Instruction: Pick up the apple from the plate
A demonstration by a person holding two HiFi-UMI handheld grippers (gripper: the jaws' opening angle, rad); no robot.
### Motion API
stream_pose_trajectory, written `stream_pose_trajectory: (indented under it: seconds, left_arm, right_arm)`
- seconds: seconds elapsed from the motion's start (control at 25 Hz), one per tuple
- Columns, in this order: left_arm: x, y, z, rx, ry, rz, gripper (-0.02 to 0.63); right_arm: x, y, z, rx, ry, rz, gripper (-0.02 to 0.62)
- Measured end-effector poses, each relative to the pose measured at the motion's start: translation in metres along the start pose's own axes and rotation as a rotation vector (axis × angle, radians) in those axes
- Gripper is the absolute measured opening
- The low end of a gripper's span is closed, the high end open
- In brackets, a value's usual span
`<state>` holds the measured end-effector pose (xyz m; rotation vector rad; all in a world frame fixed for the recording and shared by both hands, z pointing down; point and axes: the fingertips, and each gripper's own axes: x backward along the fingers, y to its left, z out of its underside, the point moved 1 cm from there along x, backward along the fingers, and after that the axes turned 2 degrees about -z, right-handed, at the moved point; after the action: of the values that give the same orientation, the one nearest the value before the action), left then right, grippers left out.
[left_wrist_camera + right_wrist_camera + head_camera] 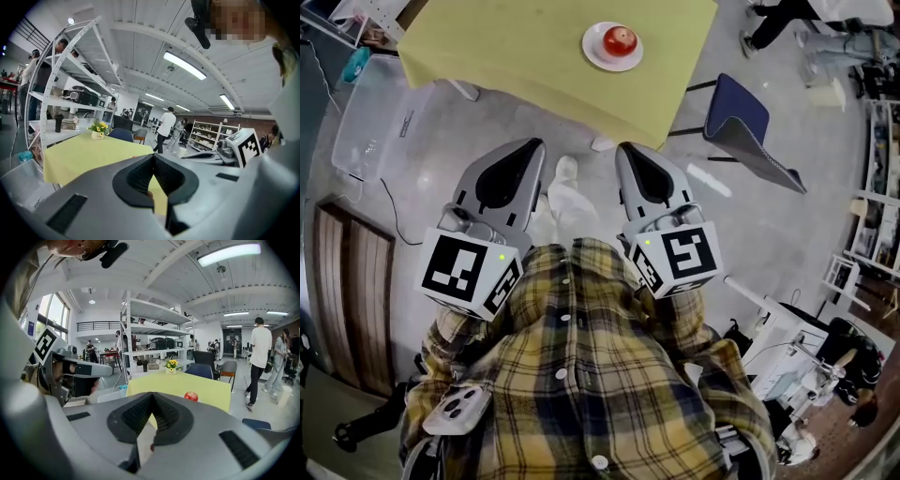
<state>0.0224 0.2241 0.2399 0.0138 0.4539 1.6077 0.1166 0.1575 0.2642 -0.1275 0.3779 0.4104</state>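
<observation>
Two clenched, nothing between the jaws: the grey left tongs [529, 148] and the grey right tongs [625, 150], side by side, tips toward the yellow-clothed bench [506, 47]. The round red apple [620, 39] sits on the round white plate [593, 54] on that bench, well apart from both tongs.

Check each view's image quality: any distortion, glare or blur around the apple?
Head view: fisheye bends the edges; apple on its plate sharp, evenly lit. Left gripper view: ceiling strip lights glare brightly. Right gripper view: apple small but clear.
</observation>
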Motion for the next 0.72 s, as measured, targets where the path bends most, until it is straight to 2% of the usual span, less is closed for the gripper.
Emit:
stream_pose_trajectory:
  seconds: [0.44, 0.72]
  left_arm:
    - [-0.084, 0.046, -0.044, -0.002, -0.019, -0.023, 0.006]
    - [-0.141, 0.048, -0.076, -0.024, -0.043, -0.02, 0.006]
  right_arm:
    - [-0.073, -0.065, -0.035, 0.018, 0.0, -0.024, -0.003]
    - [-0.091, -0.118, -0.053, 0.008, -0.018, -0.015, -0.003]
